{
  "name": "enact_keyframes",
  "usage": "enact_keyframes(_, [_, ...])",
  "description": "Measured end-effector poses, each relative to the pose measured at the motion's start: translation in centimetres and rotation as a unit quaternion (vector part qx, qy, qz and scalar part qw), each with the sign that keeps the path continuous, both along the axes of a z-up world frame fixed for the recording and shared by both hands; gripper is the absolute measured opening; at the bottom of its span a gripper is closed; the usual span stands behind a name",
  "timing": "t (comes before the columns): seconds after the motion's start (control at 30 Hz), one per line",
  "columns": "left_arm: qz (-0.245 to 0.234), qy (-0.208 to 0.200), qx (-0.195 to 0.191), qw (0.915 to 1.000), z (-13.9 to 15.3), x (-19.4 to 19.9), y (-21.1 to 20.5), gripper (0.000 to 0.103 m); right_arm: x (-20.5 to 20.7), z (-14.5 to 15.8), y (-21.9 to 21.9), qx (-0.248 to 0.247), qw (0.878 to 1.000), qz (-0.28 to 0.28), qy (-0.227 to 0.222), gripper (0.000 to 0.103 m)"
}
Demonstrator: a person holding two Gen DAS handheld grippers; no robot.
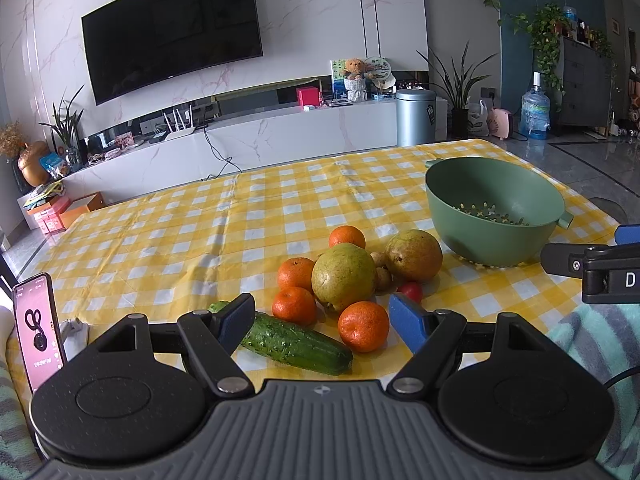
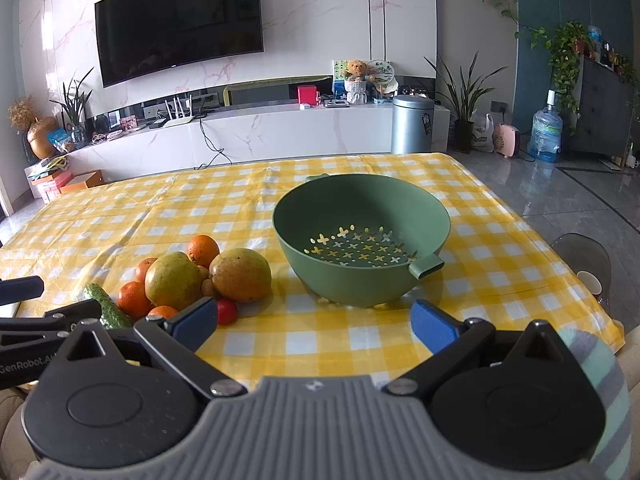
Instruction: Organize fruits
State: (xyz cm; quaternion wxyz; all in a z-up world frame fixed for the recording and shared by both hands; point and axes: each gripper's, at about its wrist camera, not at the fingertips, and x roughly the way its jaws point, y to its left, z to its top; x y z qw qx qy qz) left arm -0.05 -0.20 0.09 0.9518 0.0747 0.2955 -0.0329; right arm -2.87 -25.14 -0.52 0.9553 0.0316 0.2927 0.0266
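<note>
A pile of fruit lies on the yellow checked tablecloth: two green-brown pears, several mandarins, small brown fruits, a red tomato and a cucumber. A green colander bowl stands empty to the right of the pile. My left gripper is open, low over the cucumber and the nearest mandarin. My right gripper is open in front of the bowl, holding nothing.
A phone with a lit pink screen stands propped at the table's near left edge. A striped teal cloth lies at the near right. A grey chair with a cup sits beside the table's right edge. A TV wall is behind.
</note>
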Motion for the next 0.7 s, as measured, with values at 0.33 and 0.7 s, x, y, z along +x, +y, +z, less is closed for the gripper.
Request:
enact_keyframes(0.33, [-0.002, 0.011, -0.018, 0.9998, 0.0, 0.3, 0.3, 0.086, 0.3, -0.2, 0.3, -0.002, 1.0, 0.004, -0.003, 0.099])
enact_keyframes(0.7, [-0.015, 0.043, -0.057, 0.9973, -0.3, 2.3, 1.3, 0.078, 1.8, -0.8, 2.3, -0.021, 0.997, 0.058, -0.037, 0.099])
